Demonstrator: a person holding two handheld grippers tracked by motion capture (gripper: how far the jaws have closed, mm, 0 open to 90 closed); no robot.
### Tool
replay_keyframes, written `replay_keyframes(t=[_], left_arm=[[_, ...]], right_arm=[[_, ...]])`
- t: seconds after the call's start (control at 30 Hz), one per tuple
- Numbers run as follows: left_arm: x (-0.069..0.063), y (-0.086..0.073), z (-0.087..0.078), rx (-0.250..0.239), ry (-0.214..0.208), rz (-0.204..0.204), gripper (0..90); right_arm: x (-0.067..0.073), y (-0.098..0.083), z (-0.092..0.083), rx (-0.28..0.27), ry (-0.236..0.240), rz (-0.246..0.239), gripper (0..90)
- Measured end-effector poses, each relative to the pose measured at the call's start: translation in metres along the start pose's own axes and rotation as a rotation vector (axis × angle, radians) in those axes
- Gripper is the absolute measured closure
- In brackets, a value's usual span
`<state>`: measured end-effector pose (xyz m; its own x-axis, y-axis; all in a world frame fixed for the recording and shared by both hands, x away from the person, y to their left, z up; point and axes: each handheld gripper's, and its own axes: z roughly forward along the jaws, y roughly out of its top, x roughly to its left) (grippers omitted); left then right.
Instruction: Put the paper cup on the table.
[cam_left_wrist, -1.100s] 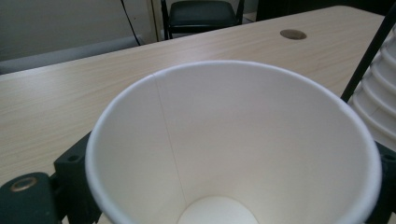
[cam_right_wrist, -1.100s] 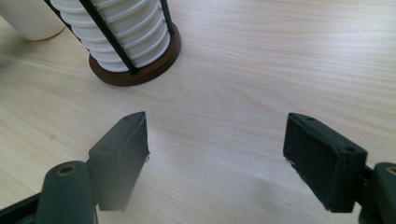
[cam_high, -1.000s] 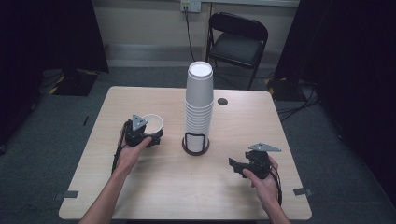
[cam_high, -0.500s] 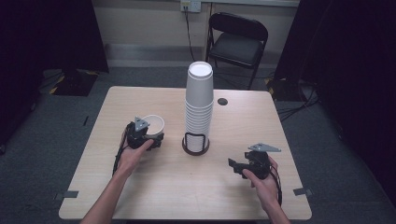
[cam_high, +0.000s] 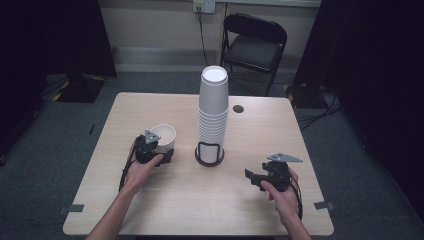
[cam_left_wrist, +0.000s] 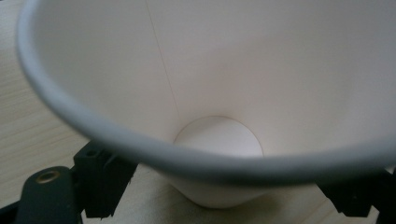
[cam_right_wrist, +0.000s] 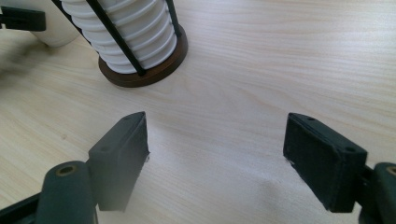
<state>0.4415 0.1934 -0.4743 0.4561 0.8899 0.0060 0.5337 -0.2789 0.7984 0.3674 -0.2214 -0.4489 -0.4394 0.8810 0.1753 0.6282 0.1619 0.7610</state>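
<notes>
Cup (cam_high: 164, 136), white paper, is standing upright w/ mouth up on the table (cam_high: 150, 210), left of centre and near the person's side. Left gripper (cam_high: 159, 156) is sitting right at it: in the left gripper view the cup (cam_left_wrist: 219, 93) is looming between the two black jaws, one jaw at each lower side of the wall, rim bowing across the front. Jaws are spread about as wide as the cup; can't tell whether the pads are actually pressing on it or just flanking it, so grip is unclear. Left hand (cam_high: 142, 167) is wrapping the gripper body from behind.

Just right of the cup, a tall stack of cups (cam_high: 213, 112) is sitting mouth-down in a dark round holder (cam_high: 209, 156) w/ thin wire uprights, approx mid-table. Cup and holder are near each other but apart.

Right gripper (cam_high: 256, 178) is resting low on the table's right side, well apart from the stack, aiming left. In the right gripper view its jaws are standing wide w/ bare wood between them, and the holder (cam_right_wrist: 154, 70) is lying ahead at upper left.
</notes>
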Motion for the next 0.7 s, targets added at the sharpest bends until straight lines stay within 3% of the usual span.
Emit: replay_keyframes(t=[0.13, 0.27, 0.57, 0.6, 0.7], left_arm=[[-0.001, -0.001, -0.007, 0.02, -0.012, 0.02, 15.9], [0.0, -0.003, -0.014, 0.017, -0.018, 0.012, 15.9], [0.002, -0.007, -0.04, -0.049, -0.015, -0.005, 15.8], [0.001, -0.007, -0.043, -0.044, -0.021, 0.008, 15.8], [-0.002, -0.007, -0.051, -0.072, -0.049, -0.015, 15.8]], right_arm=[[0.001, 0.0, 0.0, 0.001, -0.001, -0.001, 21.7], [0.0, 0.0, -0.001, -0.002, -0.002, 0.0, 21.7], [-0.002, 0.0, -0.002, -0.007, -0.009, 0.01, 21.7], [-0.002, 0.0, -0.002, -0.007, -0.008, 0.01, 21.7], [-0.002, 0.0, -0.003, -0.009, -0.007, 0.009, 21.7]])
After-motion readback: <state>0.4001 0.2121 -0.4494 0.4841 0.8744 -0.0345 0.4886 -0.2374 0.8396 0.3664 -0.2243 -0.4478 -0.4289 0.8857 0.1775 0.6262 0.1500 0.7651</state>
